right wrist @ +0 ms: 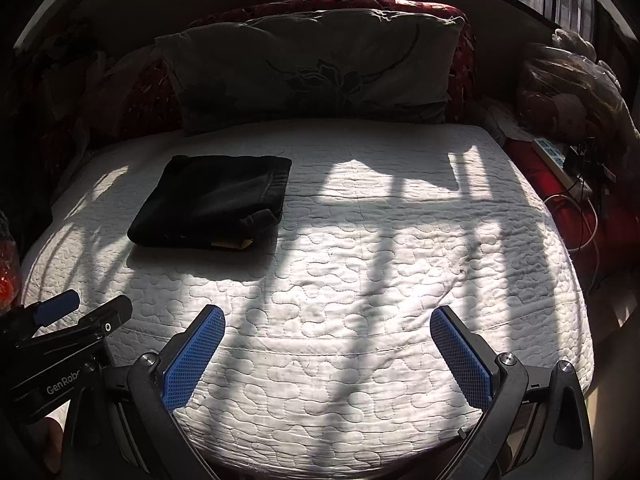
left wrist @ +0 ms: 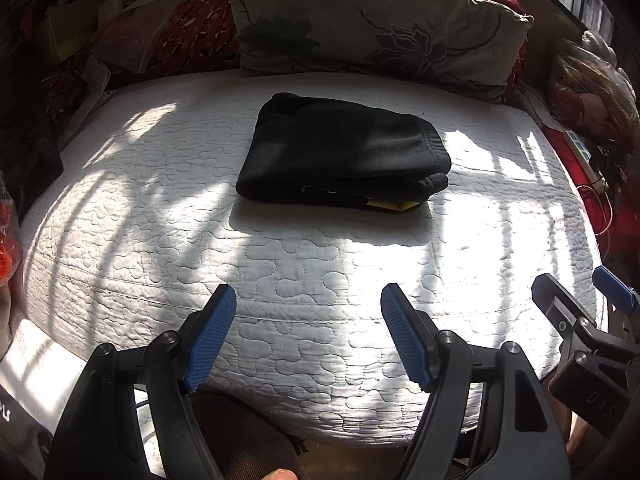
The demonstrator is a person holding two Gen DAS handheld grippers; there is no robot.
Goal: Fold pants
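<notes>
Pants: the black pants (left wrist: 344, 156) lie folded in a flat packet on the quilt (left wrist: 304, 280), well ahead of your fingers and apart from them; seen from your right gripper they sit ahead and to the left (right wrist: 212, 202).
Tag: a yellowish tag (left wrist: 394, 206) pokes out from the packet's near edge, the side facing your fingers; no writing on it can be read.
Open room: bare sunlit quilt fills the stretch between your fingertips and the packet, and runs wide to the right of it.
Edges: the quilt's near edge curves just under both pairs of fingers; beyond the pants a flowered pillow (left wrist: 372, 24) closes the far side, with red patterned bedding (left wrist: 192, 24) behind it.
Right margin: a white power strip (right wrist: 560, 164) and cords lie past the quilt's right edge.
Writing: "GenRobo", cut off, shows on your left gripper's body in the right view; "DAS", also cut off, shows on your right gripper's body in the left view.
Left gripper (left wrist: 308, 334): angled down over the near edge, fingers wide, nothing between them.
Right gripper (right wrist: 328, 360): beside it, angled down likewise, fingers wide and empty.
</notes>
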